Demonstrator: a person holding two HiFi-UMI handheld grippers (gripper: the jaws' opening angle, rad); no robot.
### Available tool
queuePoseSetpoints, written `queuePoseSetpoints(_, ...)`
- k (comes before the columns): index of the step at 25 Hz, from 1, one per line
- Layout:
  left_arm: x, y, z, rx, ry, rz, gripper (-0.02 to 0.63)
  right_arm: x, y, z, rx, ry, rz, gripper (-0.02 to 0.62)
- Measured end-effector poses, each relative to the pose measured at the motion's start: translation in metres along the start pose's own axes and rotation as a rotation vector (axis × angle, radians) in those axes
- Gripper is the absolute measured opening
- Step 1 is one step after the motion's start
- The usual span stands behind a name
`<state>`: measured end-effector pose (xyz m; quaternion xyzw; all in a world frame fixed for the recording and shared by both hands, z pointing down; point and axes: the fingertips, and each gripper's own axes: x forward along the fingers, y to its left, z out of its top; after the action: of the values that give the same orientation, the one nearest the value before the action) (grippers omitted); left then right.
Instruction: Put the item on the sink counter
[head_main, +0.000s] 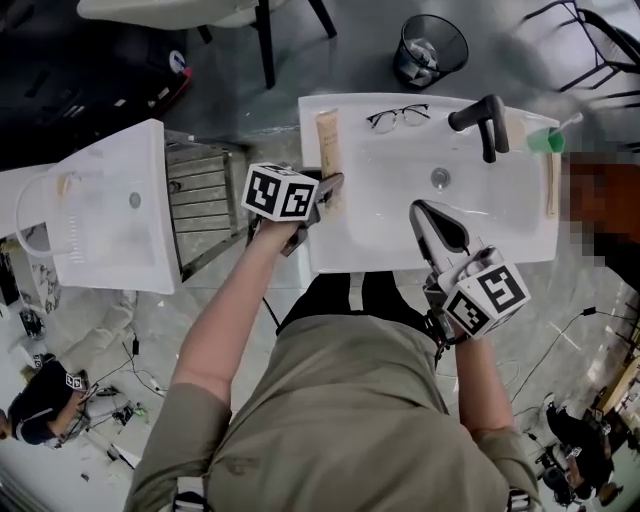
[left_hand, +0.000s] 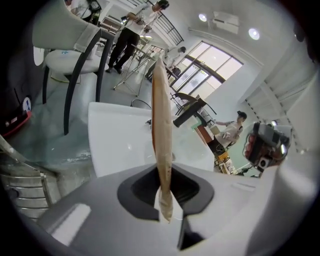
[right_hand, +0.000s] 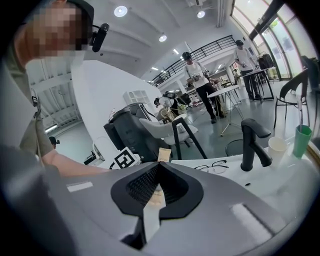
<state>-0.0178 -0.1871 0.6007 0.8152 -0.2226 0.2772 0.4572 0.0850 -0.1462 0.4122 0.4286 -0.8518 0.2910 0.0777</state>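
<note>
Where the left claw (left_hand: 165, 200) clamps the flat beige plastic tube (left_hand: 161, 125) by one end, the tube extends along the white ceramic sink counter's (head_main: 335, 255) left rim; the right claw (right_hand: 152, 192) is closed and empty.

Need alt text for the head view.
Seen from above, the left gripper holds a beige tube along the white sink's left edge; the right gripper hovers over the basin. Glasses and a black faucet sit at the back.
</note>
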Motion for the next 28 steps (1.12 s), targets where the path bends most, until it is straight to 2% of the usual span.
queuePoseSetpoints(12,0.016,0.012,-0.014,-0.137,0.099,0.008,0.041,0.011,-0.012,0.001,0.0,0.02,0.04,0.006)
queuePoseSetpoints(28,0.025,0.028,-0.021,-0.167,0.185,0.019,0.044,0.039,-0.014,-0.002,0.011,0.044,0.044,0.005)
